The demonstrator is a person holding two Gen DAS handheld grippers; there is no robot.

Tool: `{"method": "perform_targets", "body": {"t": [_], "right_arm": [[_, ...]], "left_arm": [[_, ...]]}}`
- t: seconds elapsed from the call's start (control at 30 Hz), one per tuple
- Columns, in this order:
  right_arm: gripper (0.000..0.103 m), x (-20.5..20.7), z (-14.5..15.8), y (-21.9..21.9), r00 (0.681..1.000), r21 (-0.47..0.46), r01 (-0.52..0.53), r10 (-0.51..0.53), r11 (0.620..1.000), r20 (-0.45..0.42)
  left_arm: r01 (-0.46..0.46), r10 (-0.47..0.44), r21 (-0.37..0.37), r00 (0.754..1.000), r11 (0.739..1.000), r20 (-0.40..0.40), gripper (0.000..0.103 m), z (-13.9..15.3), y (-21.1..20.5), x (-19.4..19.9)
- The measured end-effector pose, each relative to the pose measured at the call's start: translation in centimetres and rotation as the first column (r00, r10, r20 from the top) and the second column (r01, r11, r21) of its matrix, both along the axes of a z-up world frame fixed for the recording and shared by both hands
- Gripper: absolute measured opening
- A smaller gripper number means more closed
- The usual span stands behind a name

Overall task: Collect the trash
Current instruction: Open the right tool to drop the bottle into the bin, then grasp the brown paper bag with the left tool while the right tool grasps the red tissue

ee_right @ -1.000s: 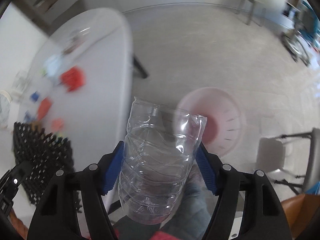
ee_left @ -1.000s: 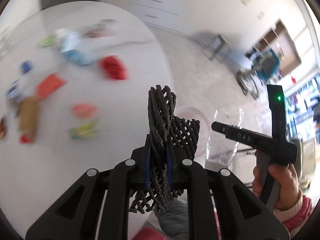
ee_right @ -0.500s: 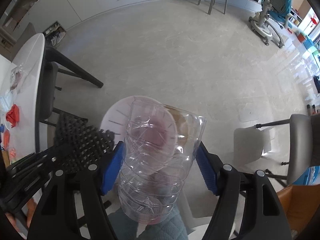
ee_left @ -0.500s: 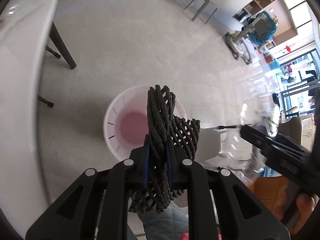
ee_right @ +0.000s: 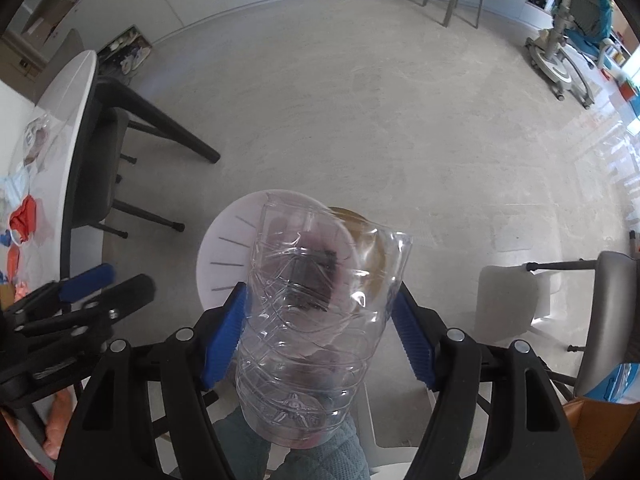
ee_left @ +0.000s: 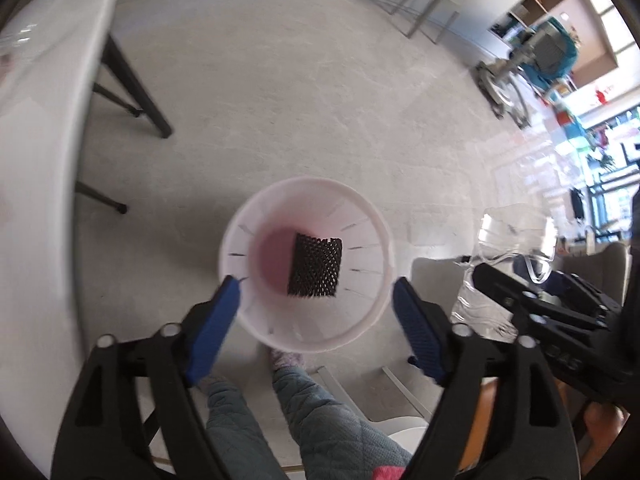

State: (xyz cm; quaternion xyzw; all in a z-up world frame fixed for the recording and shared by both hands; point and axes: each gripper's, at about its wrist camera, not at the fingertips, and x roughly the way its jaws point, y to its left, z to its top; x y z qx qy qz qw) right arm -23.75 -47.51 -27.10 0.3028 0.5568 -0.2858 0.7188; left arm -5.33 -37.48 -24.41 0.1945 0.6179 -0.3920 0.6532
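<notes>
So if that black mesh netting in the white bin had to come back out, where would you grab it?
Probably its top edge, reaching straight down from above. The black mesh netting lies on the bottom of the deep white bin, whose walls block any sideways approach, and the open weave gives fingertips purchase.

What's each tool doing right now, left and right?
Left tool: open, empty; black mesh lies in the white bin.
Right tool: closed on the clear plastic bottle.
</notes>
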Motion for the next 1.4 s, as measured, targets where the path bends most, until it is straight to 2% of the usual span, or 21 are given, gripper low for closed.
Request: {"method": "perform_targets", "body": {"t": [0.1, 0.2, 0.27, 0.3, 0.37, 0.43, 0.57, 0.7, 0.83, 1.0, 1.13, 1.4], "right_arm": [[0.072, 1.6, -1.0, 1.1, 0.999, 0.003, -0.052, 0.052, 0.999, 0.001], [0.074, 3.3, -2.2, 2.2, 0.995, 0.007, -0.095, 0.095, 0.995, -0.017], [0.081, 4.4, -3.0, 2.8, 0.991, 0.006, -0.118, 0.118, 0.993, -0.058], [0.089, 4.7, -3.0, 2.9, 0.99, 0.007, -0.123, 0.123, 0.992, -0.069], [0.092, 5.5, -2.7, 3.6, 0.99, 0.002, -0.124, 0.124, 0.992, -0.07], [0.096, 6.2, -1.3, 4.6, 0.992, -0.014, -0.116, 0.115, 0.993, -0.053], [0.101, 8.1, 4.0, 6.7, 0.991, -0.029, -0.118, 0.119, 0.993, 0.059], [0.101, 11.3, 10.6, 10.9, 0.964, -0.094, -0.2, 0.213, 0.975, 0.159], [0.101, 14.4, 14.8, 15.2, 0.923, -0.128, -0.291, 0.314, 0.948, 0.224], [0.101, 17.2, 16.3, 19.8, 0.878, -0.162, -0.389, 0.419, 0.907, 0.231], [0.101, 19.3, 16.0, 23.1, 0.853, -0.181, -0.448, 0.479, 0.876, 0.207], [0.101, 22.8, 15.2, 25.7, 0.834, -0.189, -0.487, 0.518, 0.853, 0.192]], "left_arm": [[-0.076, 0.076, 0.021, 0.997, 0.997, 0.028, 0.087, 2.5, 2.9, 1.2], [-0.153, 0.152, 0.002, 0.987, 0.988, 0.047, 0.09, 5.3, 6.8, 2.4], [-0.187, 0.187, -0.01, 0.98, 0.982, 0.071, 0.09, 7.2, 9.3, 3.0], [-0.205, 0.206, -0.015, 0.975, 0.979, 0.085, 0.091, 8.3, 10.9, 3.3], [-0.238, 0.239, -0.021, 0.964, 0.971, 0.113, 0.091, 10.0, 13.5, 3.4], [-0.284, 0.285, -0.026, 0.948, 0.959, 0.142, 0.091, 11.7, 16.8, 4.2], [-0.378, 0.38, -0.046, 0.908, 0.925, 0.178, 0.092, 14.3, 23.0, 5.6], [-0.471, 0.476, -0.078, 0.852, 0.879, 0.216, 0.092, 16.3, 29.6, 7.0], [-0.535, 0.544, -0.105, 0.805, 0.838, 0.236, 0.092, 17.0, 34.6, 8.4], [-0.601, 0.615, -0.134, 0.756, 0.788, 0.223, 0.092, 16.9, 38.6, 10.3], [-0.619, 0.632, -0.135, 0.742, 0.774, 0.224, 0.092, 16.3, 40.1, 11.9], [-0.615, 0.623, -0.111, 0.751, 0.78, 0.219, 0.092, 12.9, 40.6, 16.7]]}}
